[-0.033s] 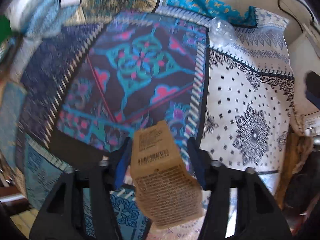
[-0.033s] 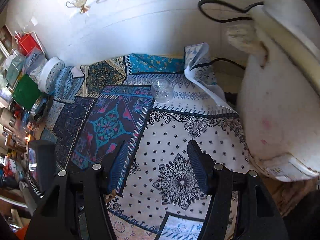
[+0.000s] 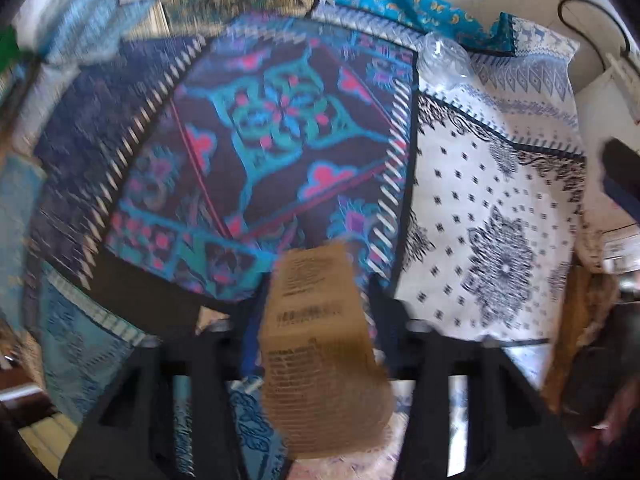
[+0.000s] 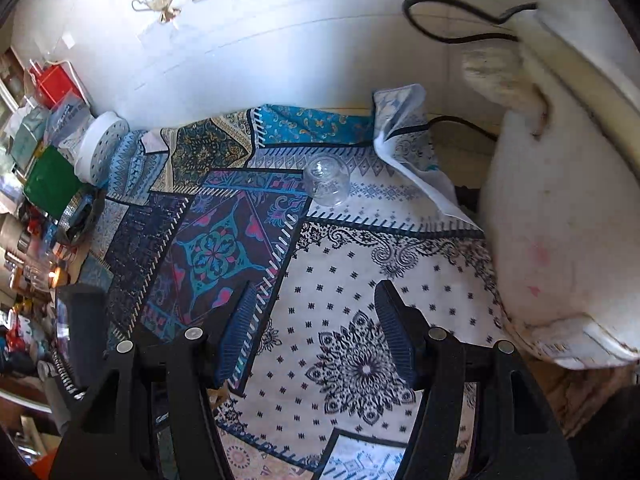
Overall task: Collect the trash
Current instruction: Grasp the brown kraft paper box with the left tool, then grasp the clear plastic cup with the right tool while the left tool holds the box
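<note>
A brown paper packet [image 3: 320,340] with printed text and a barcode stands between the fingers of my left gripper [image 3: 316,288], lifted above the patchwork cloth [image 3: 280,140]. The jaws are closing and grip its sides. The left wrist view is blurred. A clear plastic container [image 4: 326,180] lies on the cloth toward the far wall, also seen as the clear container [image 3: 444,60] at the upper right. My right gripper [image 4: 316,336] hovers open over the white patterned patch [image 4: 400,264], with nothing between its fingers.
A bulky white object [image 4: 560,220] fills the right side, with a black cable [image 4: 452,36] on the wall behind it. Clutter lines the left edge: a green box [image 4: 52,180], a white perforated lid [image 4: 100,148], a red box [image 4: 56,84].
</note>
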Motion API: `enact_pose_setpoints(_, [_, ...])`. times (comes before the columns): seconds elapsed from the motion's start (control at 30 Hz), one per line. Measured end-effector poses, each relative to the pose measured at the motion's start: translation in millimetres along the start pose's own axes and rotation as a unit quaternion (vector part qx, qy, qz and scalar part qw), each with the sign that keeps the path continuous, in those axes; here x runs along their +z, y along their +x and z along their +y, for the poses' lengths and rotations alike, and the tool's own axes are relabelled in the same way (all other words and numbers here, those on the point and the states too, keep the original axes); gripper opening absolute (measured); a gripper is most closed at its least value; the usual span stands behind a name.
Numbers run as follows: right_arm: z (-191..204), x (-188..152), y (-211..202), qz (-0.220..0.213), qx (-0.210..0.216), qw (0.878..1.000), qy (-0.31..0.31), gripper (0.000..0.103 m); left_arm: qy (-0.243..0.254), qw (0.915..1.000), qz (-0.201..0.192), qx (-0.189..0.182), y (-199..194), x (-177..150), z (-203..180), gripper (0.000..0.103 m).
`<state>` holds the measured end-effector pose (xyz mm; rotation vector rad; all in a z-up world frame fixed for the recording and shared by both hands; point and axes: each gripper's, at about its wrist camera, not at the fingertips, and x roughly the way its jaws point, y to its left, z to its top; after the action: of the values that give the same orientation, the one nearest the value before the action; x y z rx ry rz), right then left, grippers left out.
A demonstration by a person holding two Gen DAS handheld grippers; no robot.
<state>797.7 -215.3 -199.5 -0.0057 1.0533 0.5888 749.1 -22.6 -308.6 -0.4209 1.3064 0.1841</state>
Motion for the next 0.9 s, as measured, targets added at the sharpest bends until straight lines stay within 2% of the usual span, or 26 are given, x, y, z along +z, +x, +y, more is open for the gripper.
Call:
enact_pose_setpoints(0.07, [2,6,12,0.010,0.002,1.000,-0.003,0.058,-0.007,0.9999,-0.006,-0.008,-3,0,6,0.038])
enact_pose_setpoints(0.27, [8,28,50,0.026,0.001,1.000,-0.013,0.058,0.016,0.9981,-0.057,0.017,-28,14,15,0.038])
enact_pose_setpoints(0.6, [5,78,119,0.037,-0.037,0.998,-0.018,0.058,-0.022,0.9908,-0.131,0.027,-51,76,48,0.038])
enact_pose_setpoints(0.77, [-1,89,137,0.042,-0.040,0.998,-0.015,0.058,-0.039,0.9883,-0.143,0.036,-52,86,59,0.038])
enact_pose_setpoints(0.9, [0,92,146,0.043,-0.047,0.998,-0.025,0.058,-0.044,0.9887,-0.137,0.042,-48,84,61,0.038])
